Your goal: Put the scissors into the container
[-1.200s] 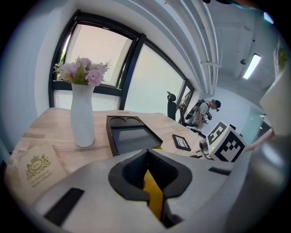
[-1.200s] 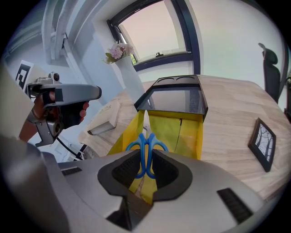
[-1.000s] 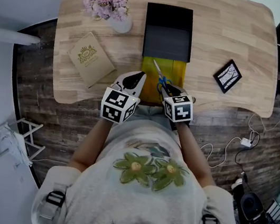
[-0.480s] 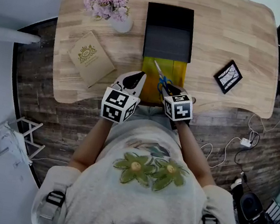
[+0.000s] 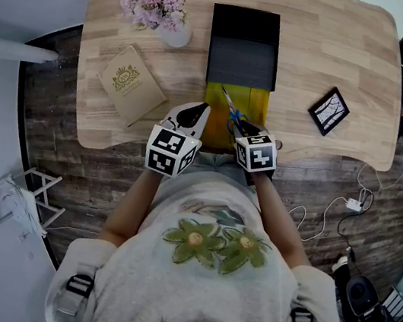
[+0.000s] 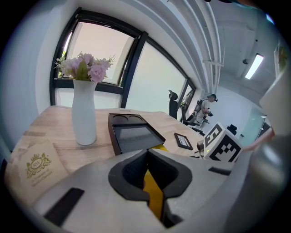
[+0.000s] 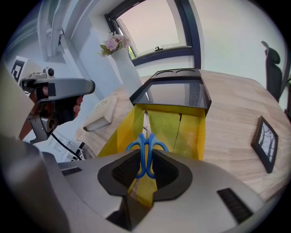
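Observation:
The scissors [image 5: 232,113], blue-handled, lie over a yellow sheet [image 5: 252,102] with their blades toward the black container [image 5: 240,61] just beyond it. In the right gripper view the blue handles [image 7: 146,152] sit between the pads of my right gripper [image 7: 146,160], which is shut on them. The container [image 7: 177,93] stands straight ahead, with a dark floor. My left gripper [image 5: 191,118] is at the sheet's left edge near the table front. Its jaws [image 6: 148,157] are nearly together, with a strip of yellow sheet [image 6: 153,193] between them.
A white vase of pink flowers [image 5: 160,10] and a tan booklet [image 5: 129,83] lie left of the container. A small black picture frame [image 5: 328,109] lies to the right. The table's front edge [image 5: 318,155] runs just behind both grippers, close to the person's body.

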The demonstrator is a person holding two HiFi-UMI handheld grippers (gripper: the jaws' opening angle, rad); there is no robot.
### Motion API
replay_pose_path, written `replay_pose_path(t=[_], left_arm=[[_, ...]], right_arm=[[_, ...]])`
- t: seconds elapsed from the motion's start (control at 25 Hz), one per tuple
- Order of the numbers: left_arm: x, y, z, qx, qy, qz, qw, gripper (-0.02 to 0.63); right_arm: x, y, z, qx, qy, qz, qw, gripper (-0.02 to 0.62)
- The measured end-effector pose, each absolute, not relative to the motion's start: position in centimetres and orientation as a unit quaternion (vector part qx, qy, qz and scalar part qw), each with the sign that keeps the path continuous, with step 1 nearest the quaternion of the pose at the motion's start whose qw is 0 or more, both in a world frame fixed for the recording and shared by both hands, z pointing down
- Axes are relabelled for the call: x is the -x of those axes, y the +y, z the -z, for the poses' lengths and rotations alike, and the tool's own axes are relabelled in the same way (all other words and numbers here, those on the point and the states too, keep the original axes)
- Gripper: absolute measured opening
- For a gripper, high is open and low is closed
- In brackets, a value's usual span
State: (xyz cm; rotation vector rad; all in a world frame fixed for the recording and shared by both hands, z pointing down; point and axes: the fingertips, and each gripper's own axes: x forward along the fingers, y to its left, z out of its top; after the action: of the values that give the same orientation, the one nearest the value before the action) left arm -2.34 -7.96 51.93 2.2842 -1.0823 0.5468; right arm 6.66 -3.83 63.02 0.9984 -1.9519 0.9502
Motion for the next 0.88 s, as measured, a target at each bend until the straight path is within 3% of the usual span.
replay_pose_path(t=[0.88], left_arm=[[3.3, -8.5, -52.4, -0.845, -0.408, -0.206, 0.278, 0.008]], right_arm=[[-6.1, -4.5, -64.2, -0.380, -0.752, -0.370, 0.391, 0.080]])
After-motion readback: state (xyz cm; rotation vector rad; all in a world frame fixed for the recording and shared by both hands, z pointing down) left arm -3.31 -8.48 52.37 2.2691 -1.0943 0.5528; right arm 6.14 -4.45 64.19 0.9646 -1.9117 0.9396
